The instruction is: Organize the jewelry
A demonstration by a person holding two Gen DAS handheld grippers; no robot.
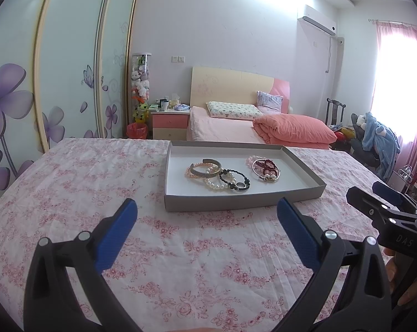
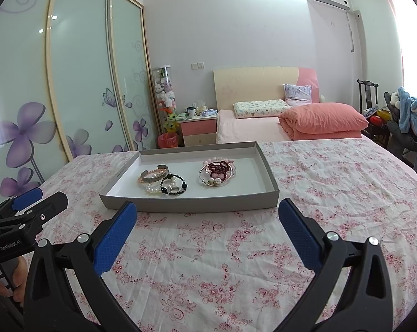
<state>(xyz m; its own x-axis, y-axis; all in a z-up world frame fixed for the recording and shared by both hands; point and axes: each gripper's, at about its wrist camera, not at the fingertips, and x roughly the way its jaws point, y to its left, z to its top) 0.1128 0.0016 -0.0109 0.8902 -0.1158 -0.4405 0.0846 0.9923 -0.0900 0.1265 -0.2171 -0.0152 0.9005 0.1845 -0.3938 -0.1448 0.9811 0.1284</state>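
While both of my grippers hang above the floral cloth with nothing between their fingers, the jewelry lies in the grey tray (image 1: 305, 163) ahead of me, in two heaps. My left gripper (image 1: 207, 213) is spread wide, and so is my right gripper (image 2: 207, 214), blue pads well apart and short of the tray's near wall. In the left heap (image 2: 162, 181) a metal cuff, a pink bead strand, a pearl bracelet and a black bead bracelet overlap; in the right heap (image 2: 216, 173) a dark red bead strand lies over pink beads and a thin silver bangle. Such a tray fits either a tangle waiting to be sorted or pieces already gathered in, so I cannot judge which stage this is. If I am to lift a piece, I judge it best to come down from above on one that lies on top, such as the cuff or the red strand, close on a single band only, and raise it slowly so that hooked neighbours fall free. Beads would likely slip, so the pads should meet squarely across the strand.
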